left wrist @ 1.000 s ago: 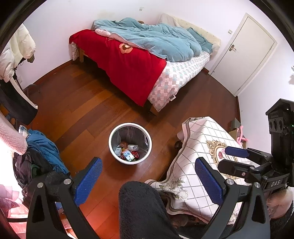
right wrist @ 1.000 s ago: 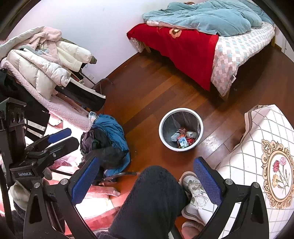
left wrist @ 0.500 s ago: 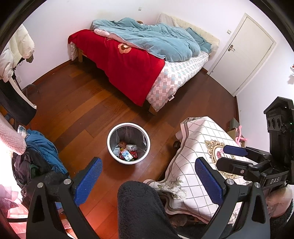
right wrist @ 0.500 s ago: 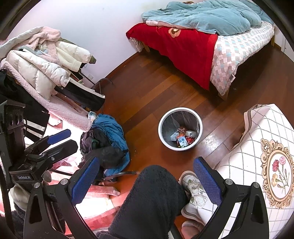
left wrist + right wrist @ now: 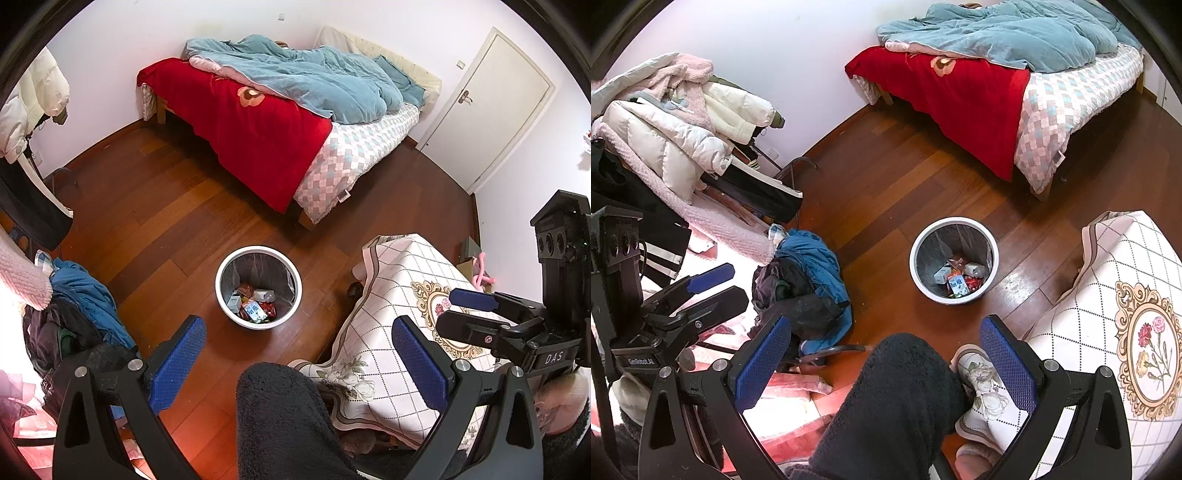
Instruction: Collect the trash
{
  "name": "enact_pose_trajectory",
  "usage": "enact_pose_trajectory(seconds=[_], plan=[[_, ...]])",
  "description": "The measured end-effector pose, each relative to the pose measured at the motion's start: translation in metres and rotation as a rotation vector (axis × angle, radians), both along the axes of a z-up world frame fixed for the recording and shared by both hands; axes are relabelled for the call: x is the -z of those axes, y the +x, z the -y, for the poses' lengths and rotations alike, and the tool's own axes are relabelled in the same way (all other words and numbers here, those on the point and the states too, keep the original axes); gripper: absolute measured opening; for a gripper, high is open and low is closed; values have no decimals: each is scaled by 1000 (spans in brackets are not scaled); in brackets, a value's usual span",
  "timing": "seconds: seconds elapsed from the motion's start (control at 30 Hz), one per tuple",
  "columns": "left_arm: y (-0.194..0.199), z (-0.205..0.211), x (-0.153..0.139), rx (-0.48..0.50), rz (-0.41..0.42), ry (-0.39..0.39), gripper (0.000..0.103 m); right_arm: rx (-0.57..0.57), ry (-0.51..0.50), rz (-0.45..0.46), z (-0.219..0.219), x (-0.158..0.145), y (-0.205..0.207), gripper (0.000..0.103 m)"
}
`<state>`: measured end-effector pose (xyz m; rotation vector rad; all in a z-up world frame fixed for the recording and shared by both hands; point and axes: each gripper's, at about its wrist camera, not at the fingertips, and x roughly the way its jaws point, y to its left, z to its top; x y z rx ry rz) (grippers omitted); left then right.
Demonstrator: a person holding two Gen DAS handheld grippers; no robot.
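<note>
A white round trash bin with a clear liner stands on the wooden floor. It holds several wrappers and cartons. It also shows in the right wrist view, with the trash inside. My left gripper is open and empty, held high above the floor, near side of the bin. My right gripper is open and empty, also high above the floor. Each gripper shows in the other's view: the right gripper at right, the left gripper at left.
A bed with red blanket and blue duvet stands at the back. A table with a patterned cloth is right of the bin. A clothes pile and coats lie left. A white door is far right. A dark-clad leg is below.
Both views have shifted only slightly; the bin sits a touch further left in each. Both grippers stay open and empty.
</note>
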<state>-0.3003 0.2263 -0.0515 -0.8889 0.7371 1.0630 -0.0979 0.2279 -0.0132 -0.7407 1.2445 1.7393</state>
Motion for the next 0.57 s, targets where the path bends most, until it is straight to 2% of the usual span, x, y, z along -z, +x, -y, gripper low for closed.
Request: enact_pose_trajectory(seconds=[0.57], plan=[[0,5,2,-9,-2,-4,103,0,-1,-1,1,0,-1,103]])
